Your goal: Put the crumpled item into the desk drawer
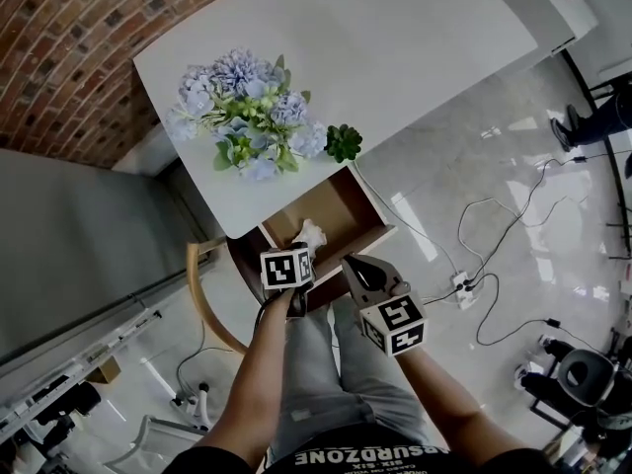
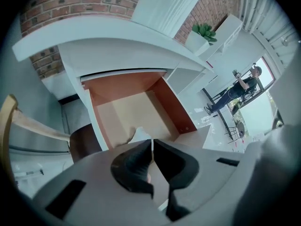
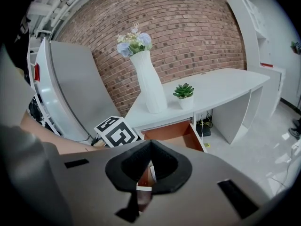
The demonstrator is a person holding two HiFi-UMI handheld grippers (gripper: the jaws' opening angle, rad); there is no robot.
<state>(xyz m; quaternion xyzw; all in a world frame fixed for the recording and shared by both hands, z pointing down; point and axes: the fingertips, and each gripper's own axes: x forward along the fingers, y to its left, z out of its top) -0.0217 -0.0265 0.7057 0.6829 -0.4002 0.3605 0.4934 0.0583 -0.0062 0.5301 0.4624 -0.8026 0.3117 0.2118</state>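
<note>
The desk drawer [image 1: 367, 213] stands pulled out under the white desk [image 1: 395, 38], its brown inside bare in the left gripper view [image 2: 136, 105]. A crumpled white paper [image 1: 310, 233] hangs over the drawer's front part, pinched at the tips of my left gripper [image 1: 299, 250]. In the left gripper view the jaws meet, with the paper [image 2: 139, 135] poking out just past my left gripper [image 2: 152, 144]. My right gripper [image 1: 363, 268] is shut and holds nothing, just right of the drawer's front. The right gripper view shows my right gripper [image 3: 150, 144] and the drawer [image 3: 175, 131] beyond it.
A white vase of blue flowers [image 1: 247, 112] and a small potted plant [image 1: 344, 142] stand on the desk above the drawer. A wooden chair [image 1: 200, 294] sits at the left under me. Cables and a power strip [image 1: 462, 289] lie on the floor at the right. A person [image 2: 237, 89] stands far off.
</note>
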